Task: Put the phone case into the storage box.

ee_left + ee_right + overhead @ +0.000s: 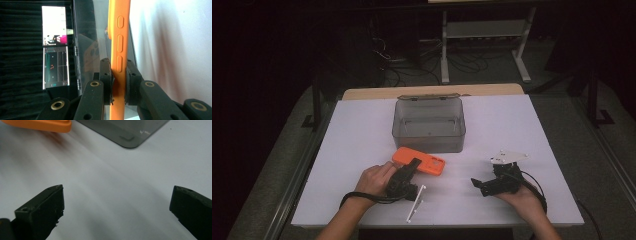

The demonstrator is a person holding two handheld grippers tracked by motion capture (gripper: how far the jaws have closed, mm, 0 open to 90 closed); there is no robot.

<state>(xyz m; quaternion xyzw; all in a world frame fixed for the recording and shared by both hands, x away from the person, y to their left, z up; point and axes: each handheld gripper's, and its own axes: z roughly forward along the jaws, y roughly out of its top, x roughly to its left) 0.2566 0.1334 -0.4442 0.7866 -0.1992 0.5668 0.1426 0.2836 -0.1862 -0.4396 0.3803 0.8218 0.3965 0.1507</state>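
We see the left gripper clamped on the orange phone case's edge, tilting it off the white surface just before the grey bin, probably for loading. Right gripper rests wide, empty.

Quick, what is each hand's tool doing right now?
Left tool: closed on the orange phone case.
Right tool: open, holding nothing.

Left gripper fingers clamp the orange case edge-on; white bench alongside.
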